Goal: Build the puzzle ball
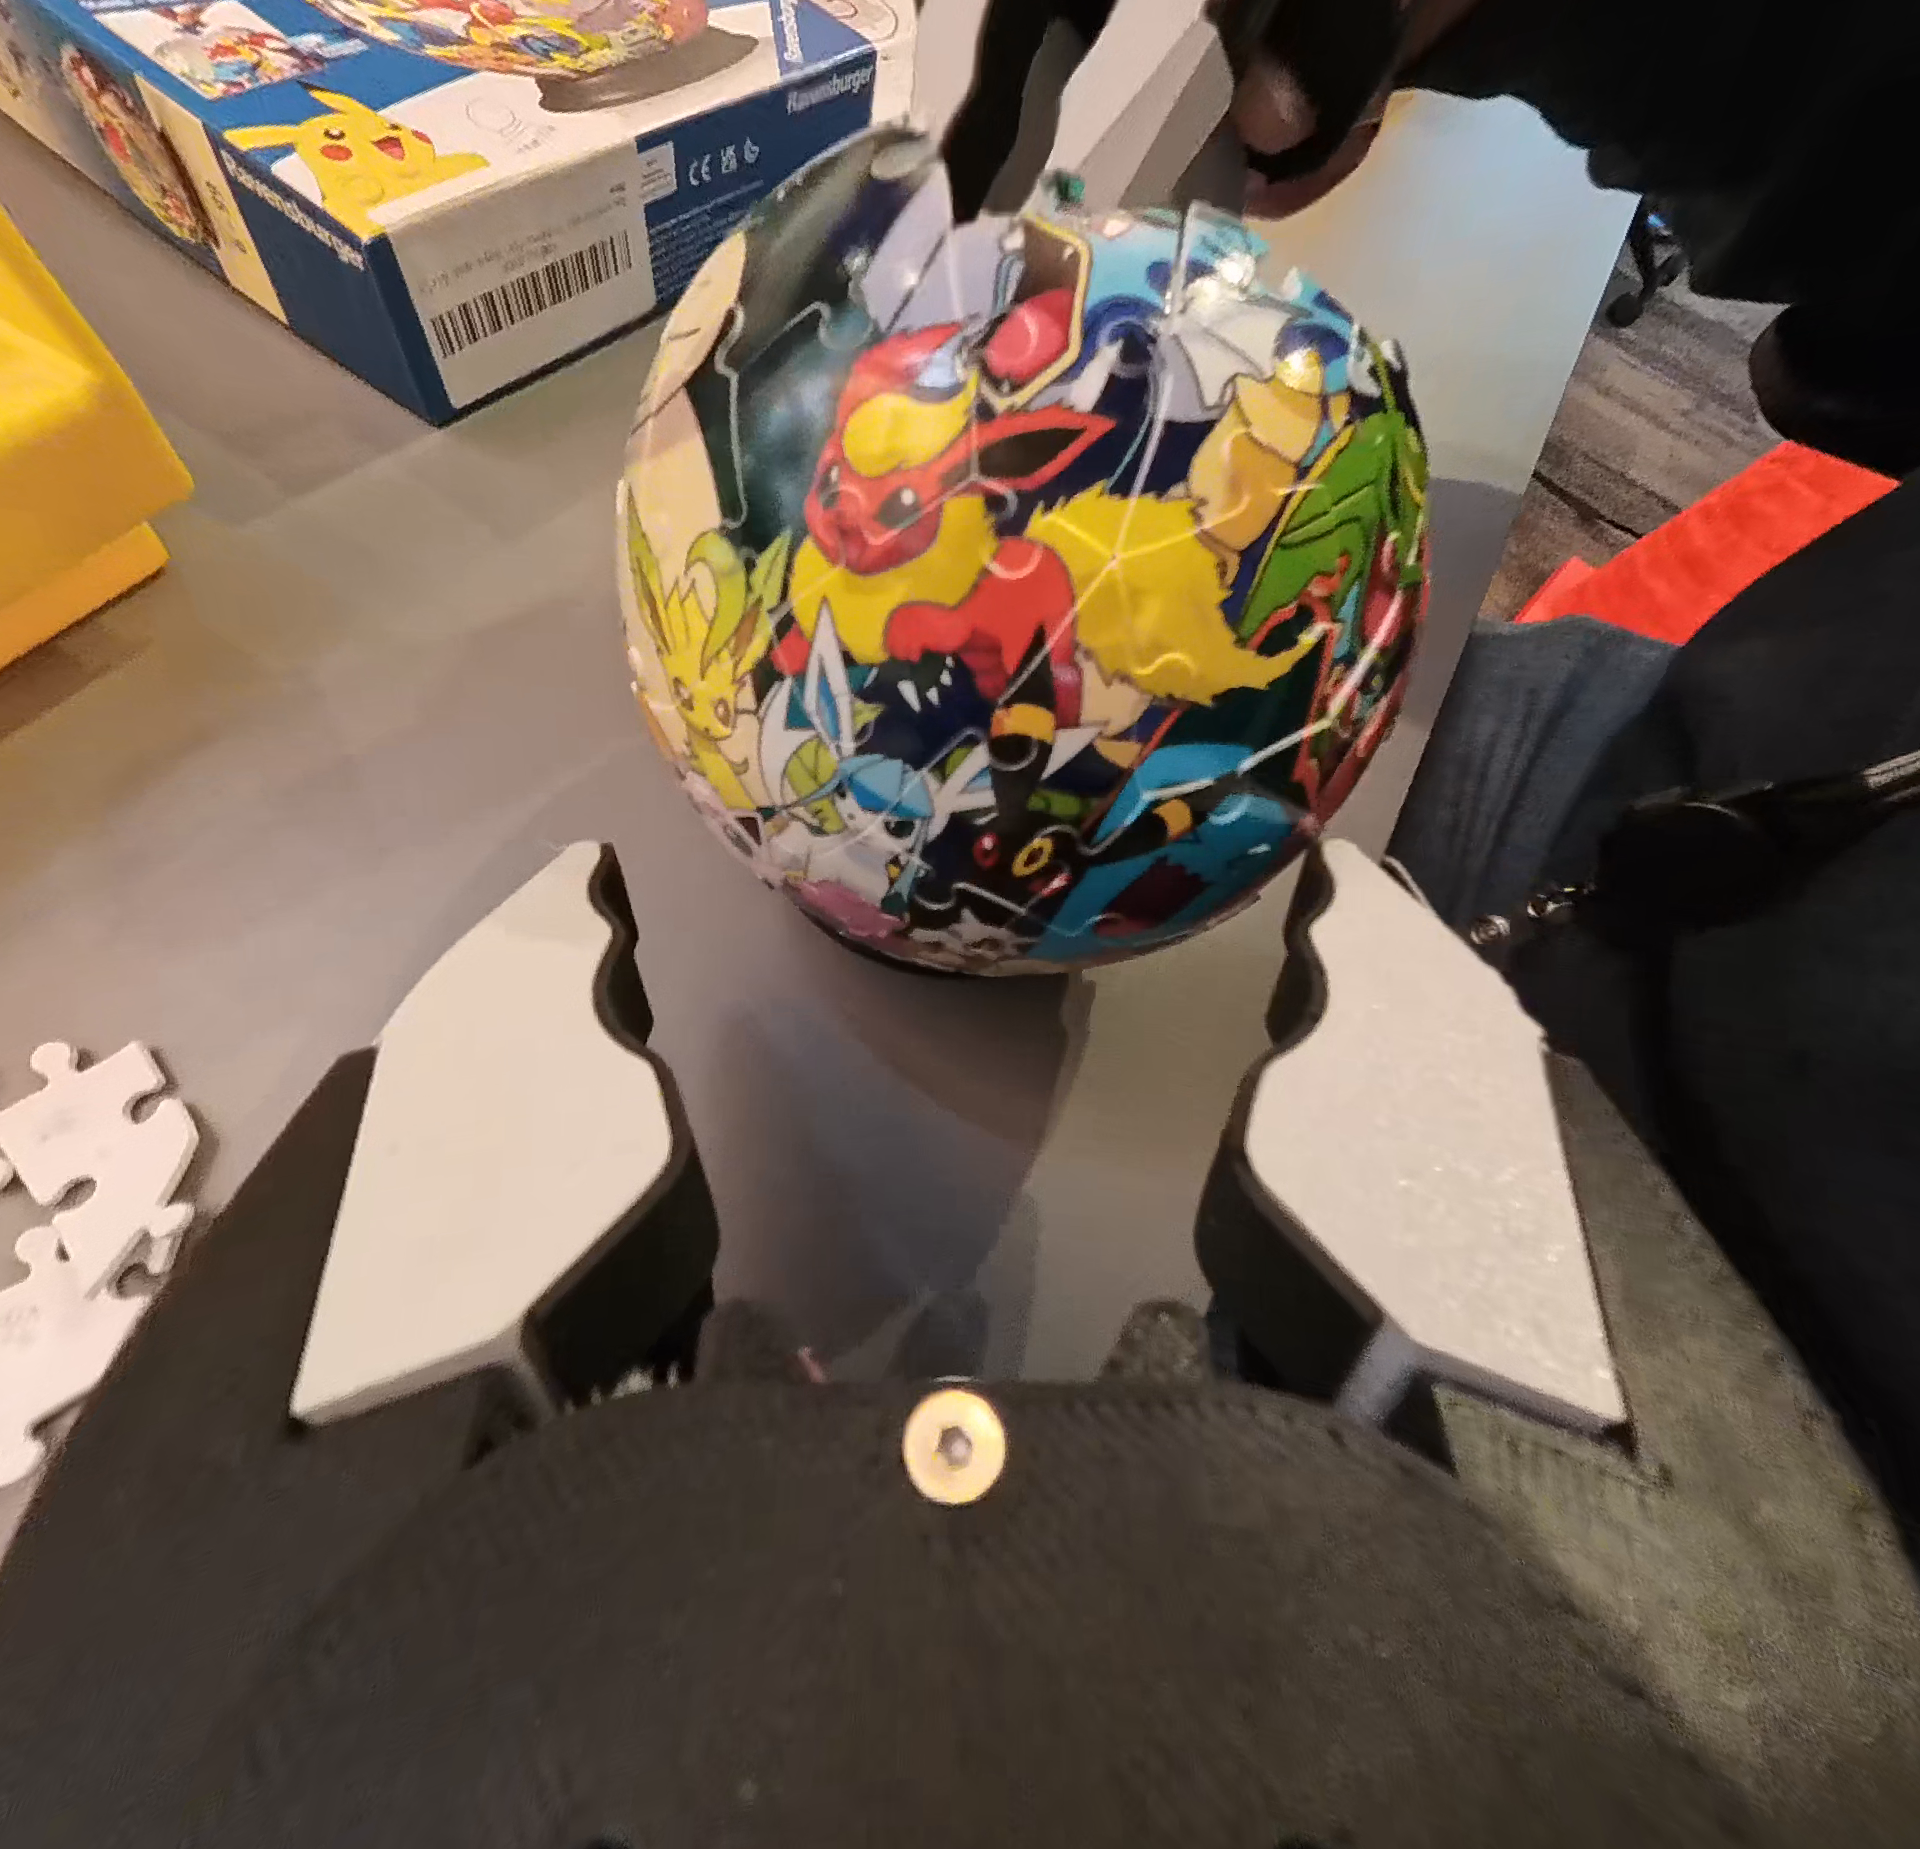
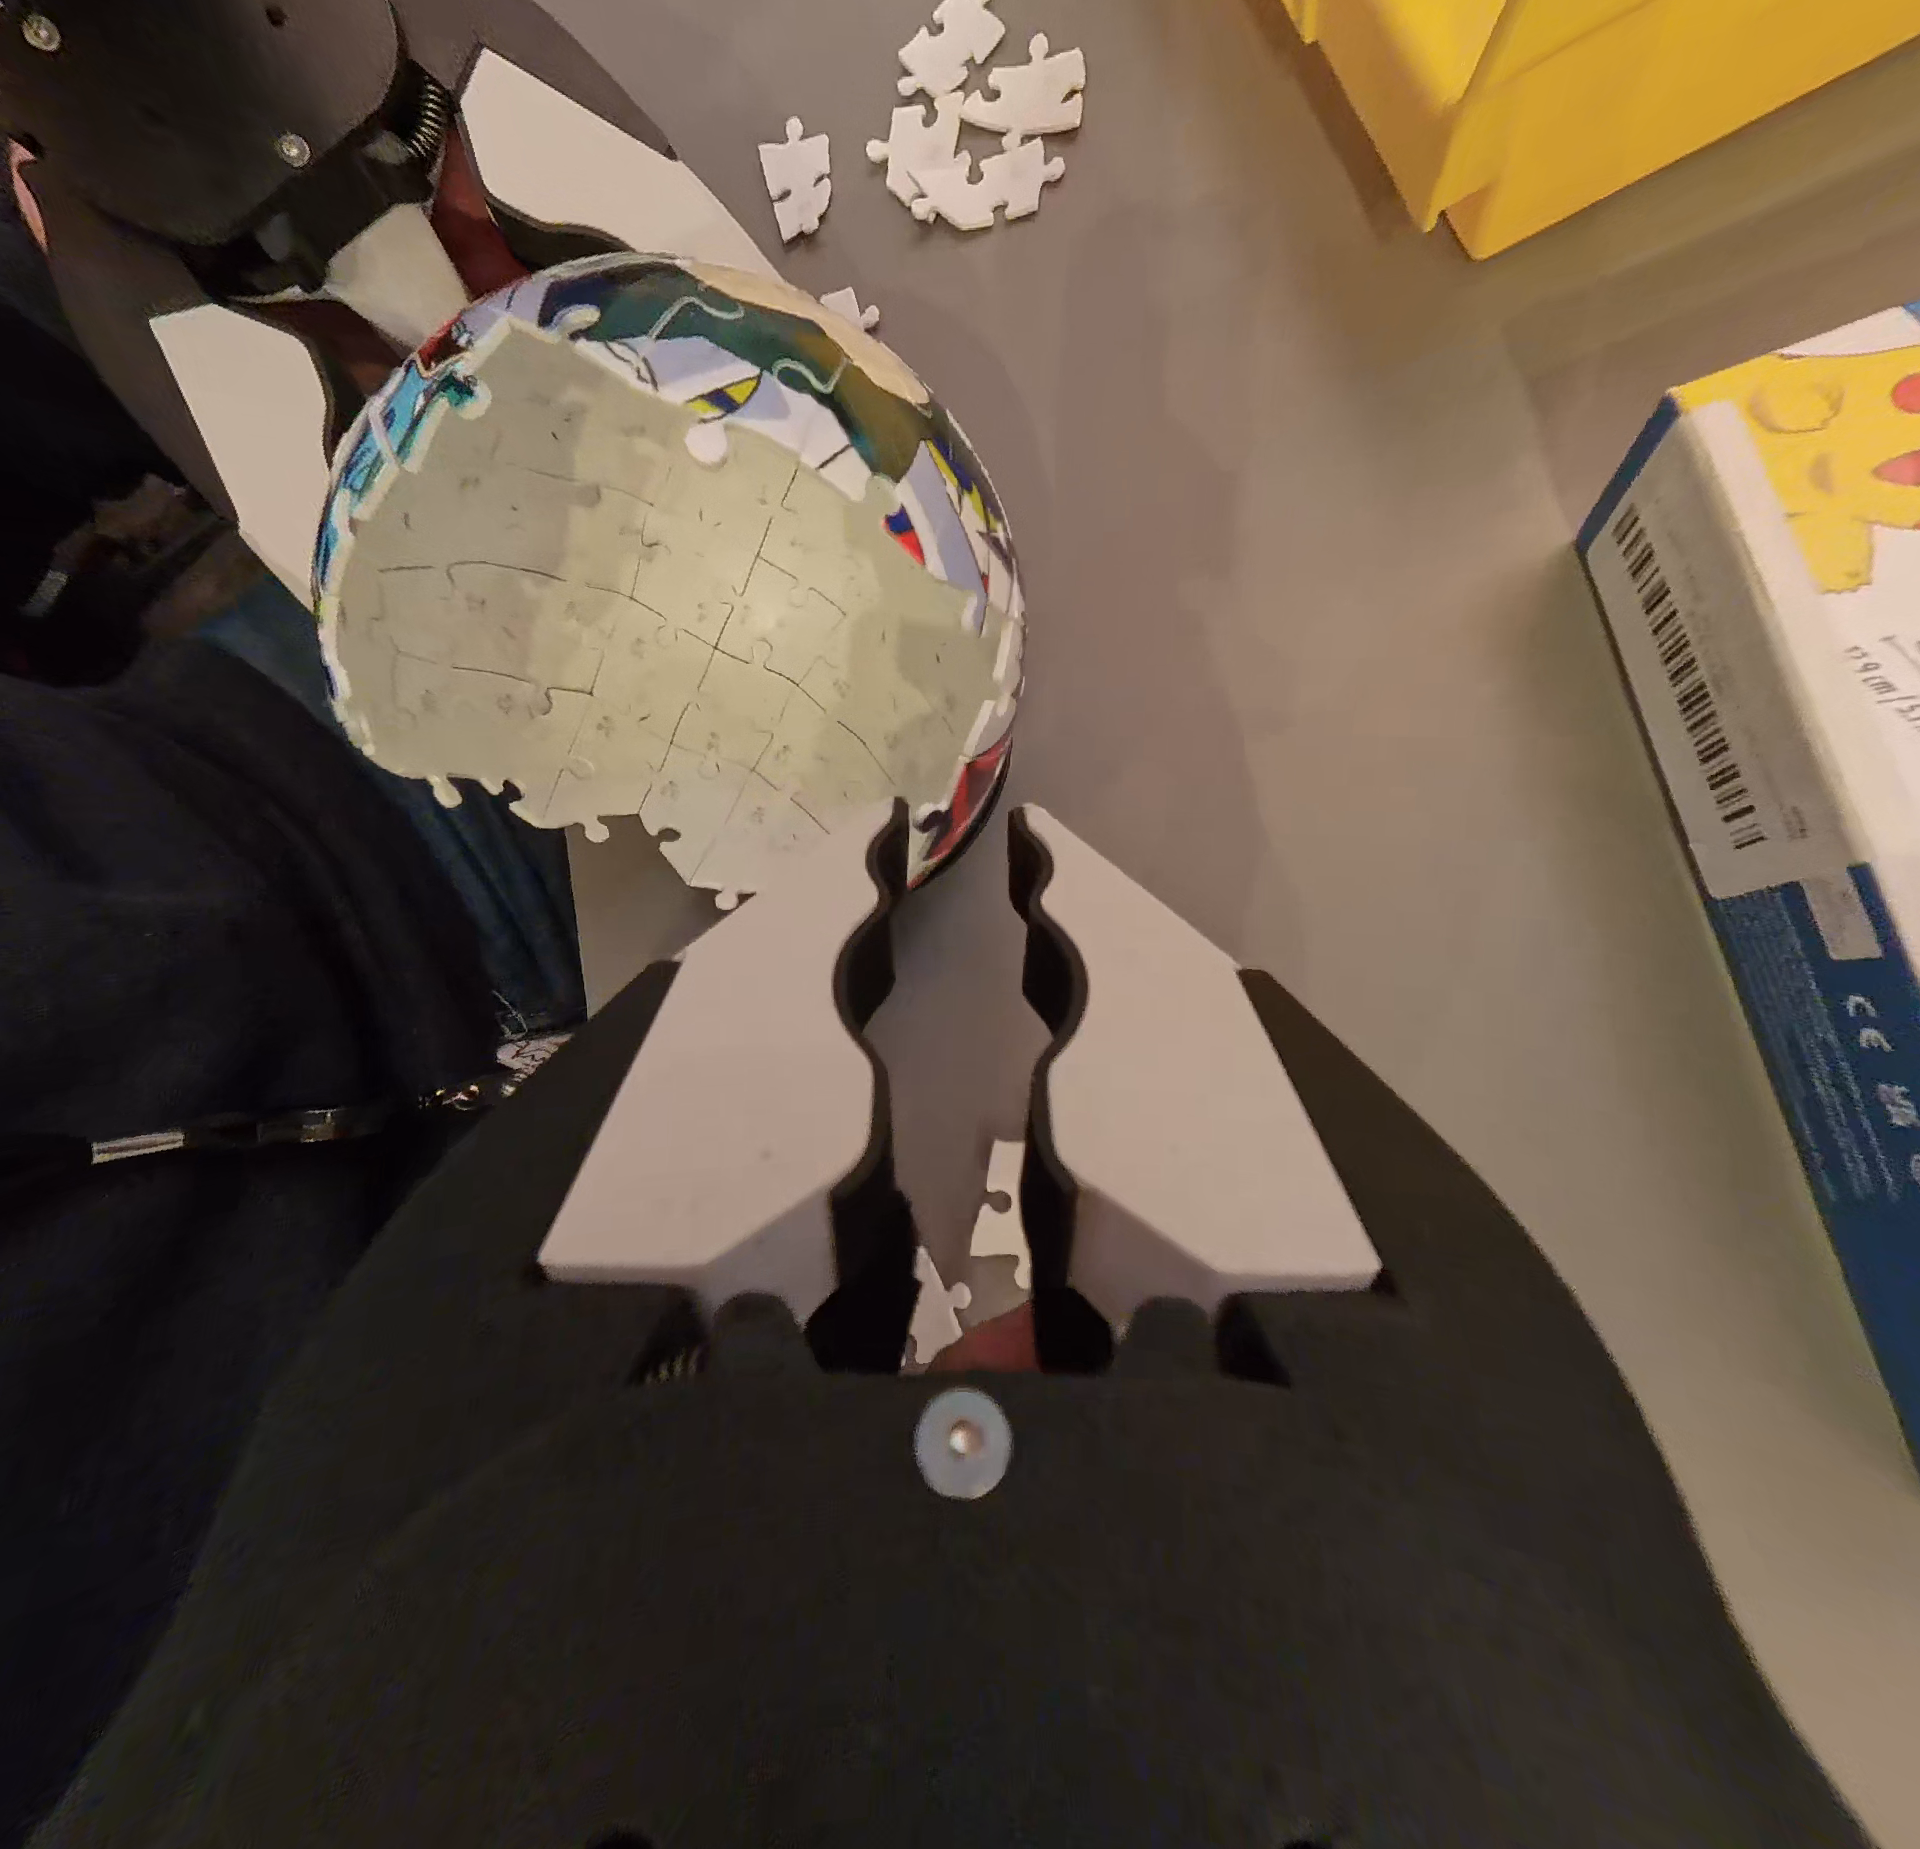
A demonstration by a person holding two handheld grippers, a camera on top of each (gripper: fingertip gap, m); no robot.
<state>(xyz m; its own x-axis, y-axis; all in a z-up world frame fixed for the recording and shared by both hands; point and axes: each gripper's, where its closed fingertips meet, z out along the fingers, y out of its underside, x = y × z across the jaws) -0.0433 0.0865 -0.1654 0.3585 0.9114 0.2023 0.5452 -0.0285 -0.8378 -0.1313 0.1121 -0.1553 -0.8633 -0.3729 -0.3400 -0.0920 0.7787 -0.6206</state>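
The puzzle ball (image 1: pixel 1018 573) stands on a small dark base on the grey table (image 1: pixel 416 760), its colourful cartoon side facing my left gripper. My left gripper (image 1: pixel 966 864) is wide open and empty, just short of the ball. In the right wrist view the ball (image 2: pixel 644 604) shows a large opening with the pale inner faces of the pieces. My right gripper (image 2: pixel 958 823) is at the rim of that opening, jaws a narrow gap apart, gripping nothing that I can see. It also shows as a dark shape above the ball in the left wrist view (image 1: pixel 1132 168).
Loose white-backed pieces (image 2: pixel 977 126) lie on the table, several near my left gripper (image 1: pixel 83 1155) and some under my right gripper (image 2: pixel 997 1207). The puzzle box (image 1: pixel 416 137) and a yellow bin (image 1: pixel 62 469) stand behind. A person's dark clothing (image 1: pixel 1766 864) borders the table. There is about 11 cm between the tips of the two grippers.
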